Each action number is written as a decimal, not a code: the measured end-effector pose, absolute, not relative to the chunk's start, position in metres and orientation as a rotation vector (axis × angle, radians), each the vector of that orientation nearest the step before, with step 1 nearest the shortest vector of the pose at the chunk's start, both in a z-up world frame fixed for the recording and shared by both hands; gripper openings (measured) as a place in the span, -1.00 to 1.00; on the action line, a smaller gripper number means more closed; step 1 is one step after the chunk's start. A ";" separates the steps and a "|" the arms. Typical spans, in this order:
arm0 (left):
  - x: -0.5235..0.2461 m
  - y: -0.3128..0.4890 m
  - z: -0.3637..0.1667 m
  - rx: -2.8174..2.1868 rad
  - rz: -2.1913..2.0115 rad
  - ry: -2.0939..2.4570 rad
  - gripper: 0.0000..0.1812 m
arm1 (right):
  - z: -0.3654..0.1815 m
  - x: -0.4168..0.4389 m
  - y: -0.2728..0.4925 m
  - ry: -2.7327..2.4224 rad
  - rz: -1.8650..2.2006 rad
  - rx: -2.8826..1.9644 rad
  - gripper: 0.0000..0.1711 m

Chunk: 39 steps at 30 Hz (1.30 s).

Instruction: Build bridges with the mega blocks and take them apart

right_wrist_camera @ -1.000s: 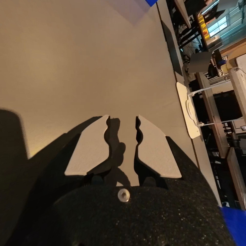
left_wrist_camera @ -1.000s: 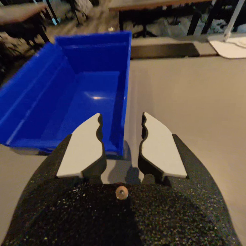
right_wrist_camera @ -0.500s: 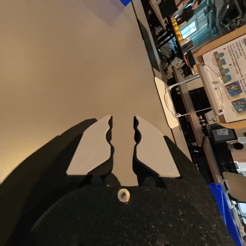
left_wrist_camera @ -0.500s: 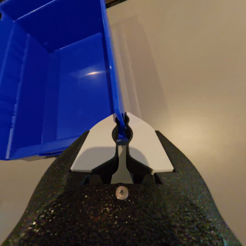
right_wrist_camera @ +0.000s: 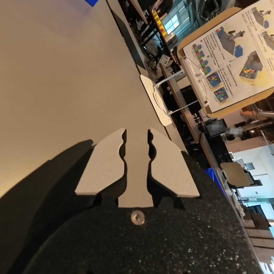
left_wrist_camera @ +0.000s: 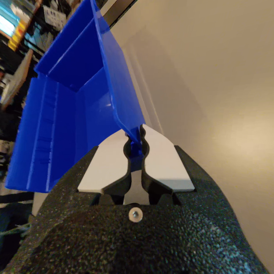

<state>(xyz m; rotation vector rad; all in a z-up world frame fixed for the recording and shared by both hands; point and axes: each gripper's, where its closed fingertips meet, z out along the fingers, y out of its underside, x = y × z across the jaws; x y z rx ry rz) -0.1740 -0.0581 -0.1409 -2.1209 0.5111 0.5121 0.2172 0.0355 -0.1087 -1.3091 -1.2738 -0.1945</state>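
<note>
Blue bin (left_wrist_camera: 71, 112), half a second ago flat on the tabletop (left_wrist_camera: 207, 74), now hangs tilted, its rim pinched in the left gripper (left_wrist_camera: 135, 133). The right gripper (right_wrist_camera: 137, 131) stays spread over bare tabletop, tipped further toward a sign stand (right_wrist_camera: 228, 59). No blocks in view.

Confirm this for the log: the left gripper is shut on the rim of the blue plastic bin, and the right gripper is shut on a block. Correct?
Not quite. The right gripper is open and holds nothing; the right wrist view shows only the bare beige tabletop between its fingers. The rest stands: the left gripper is shut on the rim of the blue plastic bin.
</note>
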 end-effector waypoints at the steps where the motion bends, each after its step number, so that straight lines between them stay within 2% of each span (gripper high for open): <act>1: -0.171 -0.060 -0.141 -2.103 0.536 0.536 -0.89 | -0.109 0.220 0.035 -1.266 -0.195 -1.318 -0.68; 9: -0.153 -0.065 -0.142 -2.003 0.634 0.741 -0.89 | -0.104 0.229 0.033 -1.196 -0.145 -1.347 -0.70; 17: -0.146 -0.071 -0.142 -1.974 0.462 0.756 -0.91 | -0.090 0.238 0.033 -1.138 -0.193 -1.323 -0.70; 25: -0.137 -0.077 -0.140 -1.895 0.307 0.843 -0.89 | -0.065 0.284 0.032 -0.924 -0.285 -1.346 -0.70; 33: -0.118 -0.089 -0.140 -1.807 0.098 0.967 -0.89 | -0.037 0.364 0.045 -0.499 -0.187 -1.486 -0.54; 39: -0.095 -0.103 -0.140 -1.732 -0.037 1.095 -0.91 | -0.079 0.388 0.049 -0.416 0.007 -1.726 -0.32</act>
